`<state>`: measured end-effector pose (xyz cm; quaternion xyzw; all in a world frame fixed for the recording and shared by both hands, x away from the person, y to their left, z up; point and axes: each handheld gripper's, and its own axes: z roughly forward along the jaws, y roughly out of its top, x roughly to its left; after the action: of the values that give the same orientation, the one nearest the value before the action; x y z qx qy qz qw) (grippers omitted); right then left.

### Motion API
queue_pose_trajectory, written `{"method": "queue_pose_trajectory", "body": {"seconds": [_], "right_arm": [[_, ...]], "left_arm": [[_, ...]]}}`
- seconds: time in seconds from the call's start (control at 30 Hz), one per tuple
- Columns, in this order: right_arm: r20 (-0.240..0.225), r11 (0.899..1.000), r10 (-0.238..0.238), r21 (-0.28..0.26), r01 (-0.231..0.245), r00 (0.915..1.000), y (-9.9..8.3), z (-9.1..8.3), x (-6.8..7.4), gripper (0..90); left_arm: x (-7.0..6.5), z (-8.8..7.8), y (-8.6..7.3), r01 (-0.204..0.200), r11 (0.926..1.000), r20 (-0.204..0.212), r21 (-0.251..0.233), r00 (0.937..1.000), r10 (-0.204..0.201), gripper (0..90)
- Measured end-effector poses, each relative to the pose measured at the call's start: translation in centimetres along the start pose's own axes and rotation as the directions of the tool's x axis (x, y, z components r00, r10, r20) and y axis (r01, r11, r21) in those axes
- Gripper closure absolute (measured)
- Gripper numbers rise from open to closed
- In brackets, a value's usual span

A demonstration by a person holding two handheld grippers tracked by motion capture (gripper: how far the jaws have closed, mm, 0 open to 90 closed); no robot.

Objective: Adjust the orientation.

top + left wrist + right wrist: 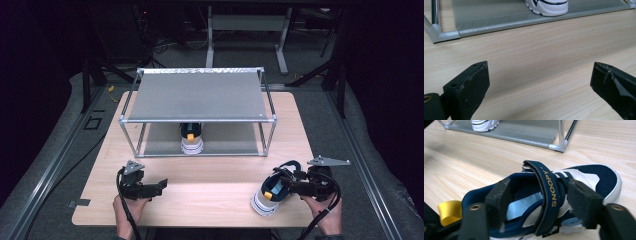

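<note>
1. Navy-and-white sneaker (pixel 564 195): lying between the jaws of the right gripper (pixel 537 202), one jaw reaching into the shoe opening, the other pressing the outer side by the strap reading "SNOOPY" (pixel 547 192); sitting near the front right of the table (pixel 210 192).
2. Long axis: running away from the right gripper in its own view, toe (pixel 606 177) pointing ahead and to the right, heel with yellow pull tab (pixel 449 211) lying nearest the tool, at lower left.
3. Right gripper: closing down narrow around the shoe's side wall, gripping it.
4. Left gripper (pixel 150 187): resting at front left, jaws standing wide apart, holding nothing, bare wood lying between them.
5. Surroundings: metal-framed two-tier rack (pixel 197 95) standing ahead of both tools, its near corner post (pixel 561 135) rising beyond the held shoe's toe; open tabletop lying between shoe and rack.
6. Container contents: matching second sneaker (pixel 191 140) sitting on the rack's lower grey shelf (pixel 499 17), under the upper shelf, well apart from the held shoe.
</note>
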<state>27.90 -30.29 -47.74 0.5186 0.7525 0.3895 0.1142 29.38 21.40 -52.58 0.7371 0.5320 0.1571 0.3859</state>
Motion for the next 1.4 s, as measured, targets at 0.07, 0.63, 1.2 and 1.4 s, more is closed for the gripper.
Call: {"method": "queue_pose_trajectory", "body": {"seconds": [0.07,0.63,1.2,1.4], "right_arm": [[0.003,1.0,0.002,0.021,-0.002,1.0,0.3,0.4,0.1,42.9],[0.017,0.998,-0.044,0.033,0.043,0.9989,0.7,1.3,0.0,74.5],[-0.194,0.963,-0.264,-0.002,0.269,0.9447,4.2,3.6,4.6,75.0],[-0.202,0.937,-0.333,0.035,0.347,0.921,4.4,7.1,6.0,74.3]], "left_arm": [[0.0,0.2,0.1,0.0,1.0,0.0,0.004,1.0,0.0,2.3],[-0.5,0.5,0.3,-0.008,0.9999,0.02,0.012,0.9998,0.008,2.3],[0.0,0.0,-0.3,-0.001,1.0,0.001,0.004,1.0,0.001,1.4],[0.1,-0.2,-0.8,0.019,0.9998,0.005,0.006,0.9998,-0.019,1.3]]}}
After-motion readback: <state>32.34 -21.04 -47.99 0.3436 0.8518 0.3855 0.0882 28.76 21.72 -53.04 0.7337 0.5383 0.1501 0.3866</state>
